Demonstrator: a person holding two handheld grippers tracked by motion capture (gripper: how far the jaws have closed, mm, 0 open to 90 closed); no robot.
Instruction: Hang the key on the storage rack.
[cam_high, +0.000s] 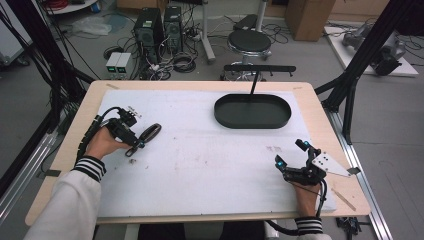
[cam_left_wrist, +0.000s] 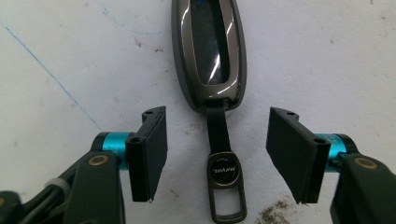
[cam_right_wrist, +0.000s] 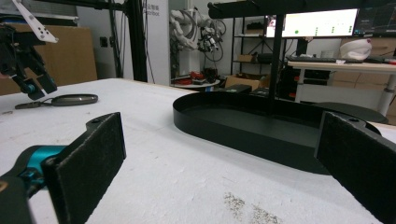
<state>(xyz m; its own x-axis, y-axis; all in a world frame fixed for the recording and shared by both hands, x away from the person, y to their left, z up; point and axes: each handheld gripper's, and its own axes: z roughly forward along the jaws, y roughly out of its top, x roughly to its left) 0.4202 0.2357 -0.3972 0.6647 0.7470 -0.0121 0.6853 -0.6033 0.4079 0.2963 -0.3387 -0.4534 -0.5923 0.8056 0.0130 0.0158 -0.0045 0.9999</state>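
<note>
Where the white mat (cam_high: 200, 165) covers the table, the right gripper (cam_high: 292, 156) is held low at its near right corner, jaws spread wide and empty, a grey three-cornered plate (cam_high: 330, 165) seen on its top. Left of that gripper, across the mat, the left gripper (cam_left_wrist: 217, 154) is held by a hand (cam_high: 102, 142) in a striped cuff; its jaws are spread wide on either side of the strap and metal clip (cam_left_wrist: 226, 186) of a key fob (cam_left_wrist: 210, 51), nothing being touched. That fob, bronze-rimmed with a glossy dark centre, is laid flat on the mat just beyond the jaws. Farther off, at the mat's far right, a black oval tray (cam_high: 252, 111) is set. Beyond it a round stool (cam_high: 249, 41) is seen.
</note>
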